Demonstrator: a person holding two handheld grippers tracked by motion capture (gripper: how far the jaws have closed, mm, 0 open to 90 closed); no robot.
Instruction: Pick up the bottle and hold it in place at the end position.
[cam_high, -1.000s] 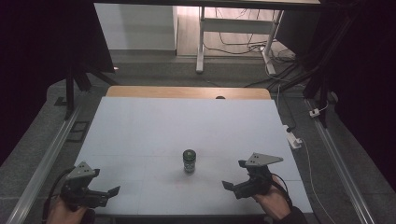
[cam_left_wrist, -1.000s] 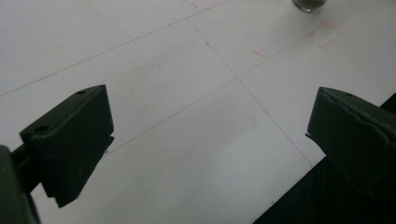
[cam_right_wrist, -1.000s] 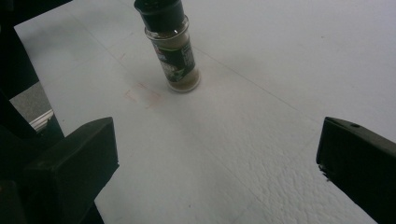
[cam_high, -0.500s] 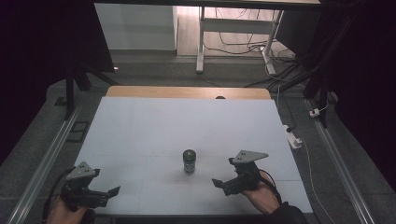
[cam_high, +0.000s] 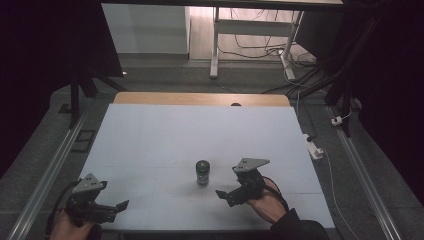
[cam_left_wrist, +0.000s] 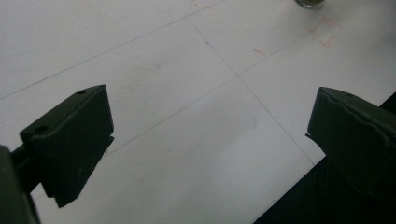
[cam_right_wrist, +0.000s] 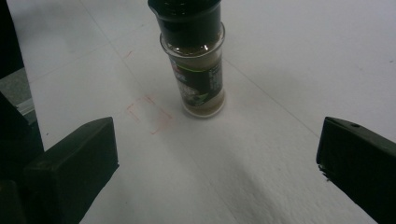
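A small glass spice jar (cam_high: 202, 172) with a black cap stands upright on the white table (cam_high: 200, 130), a little in front of its middle. My right gripper (cam_high: 226, 196) is open just right of the jar and slightly nearer to me, pointing at it. In the right gripper view the jar (cam_right_wrist: 196, 60) stands ahead of the wide-apart jaws (cam_right_wrist: 215, 158), not between them. My left gripper (cam_high: 111, 208) is open near the table's front left corner. The left gripper view has nothing between its jaws (cam_left_wrist: 210, 140), and the jar's base (cam_left_wrist: 310, 3) shows at the top edge.
Faint red marks (cam_right_wrist: 149, 114) are drawn on the table beside the jar. A wooden strip (cam_high: 200, 98) runs along the table's far edge. Metal rails (cam_high: 47, 175) flank both sides. A white power strip (cam_high: 314, 149) lies off the right side.
My right gripper has moved left and slightly forward, closing in on the jar. The left gripper and the jar have stayed put.
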